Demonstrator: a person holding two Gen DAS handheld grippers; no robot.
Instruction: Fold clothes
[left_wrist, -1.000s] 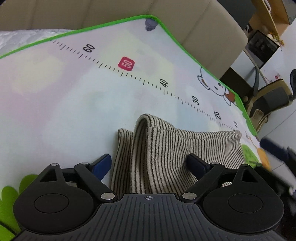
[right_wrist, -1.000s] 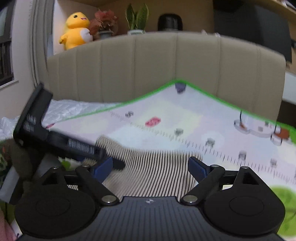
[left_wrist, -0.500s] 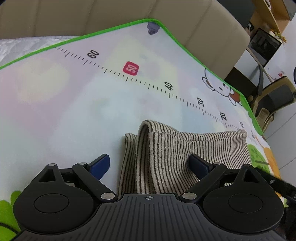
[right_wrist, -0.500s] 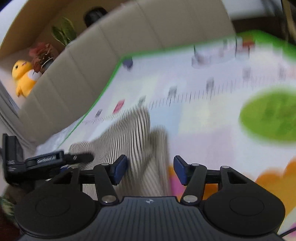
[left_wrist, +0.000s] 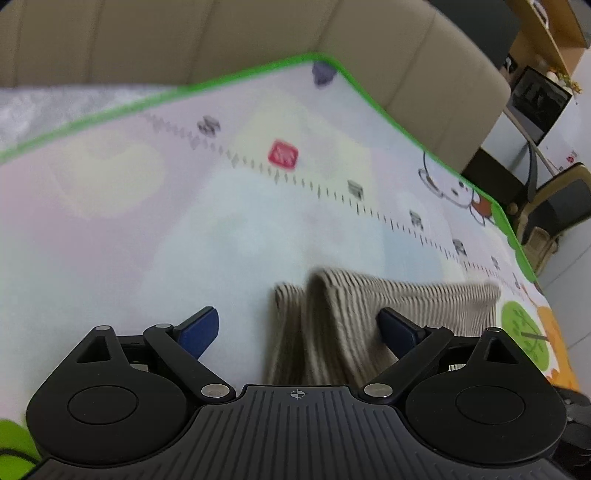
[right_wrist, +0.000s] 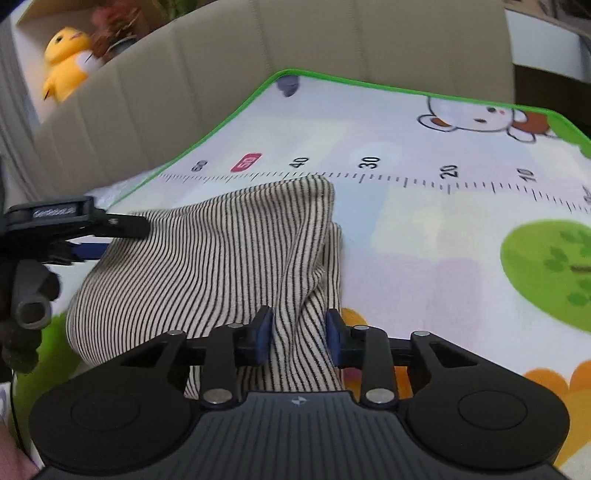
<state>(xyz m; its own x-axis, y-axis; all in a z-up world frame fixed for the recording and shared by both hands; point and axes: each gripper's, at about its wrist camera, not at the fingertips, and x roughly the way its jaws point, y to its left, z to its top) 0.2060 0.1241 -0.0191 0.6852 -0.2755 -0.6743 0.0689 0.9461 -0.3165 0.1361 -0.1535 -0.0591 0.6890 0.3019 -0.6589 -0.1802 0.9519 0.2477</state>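
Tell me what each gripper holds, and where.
Right gripper: jaws closing on a raised fold of the beige black-striped knit garment. Left gripper: jaws open, holding nothing.

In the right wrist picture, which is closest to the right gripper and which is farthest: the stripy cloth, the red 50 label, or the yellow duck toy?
1. Striped beige cloth, between the closing right gripper fingers.
2. Red 50 label, mid-mat, beyond the cloth.
3. Yellow plush duck, far upper left, behind the headboard.

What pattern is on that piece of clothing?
Thin dark stripes on beige knit cloth; clearest in the right wrist view.
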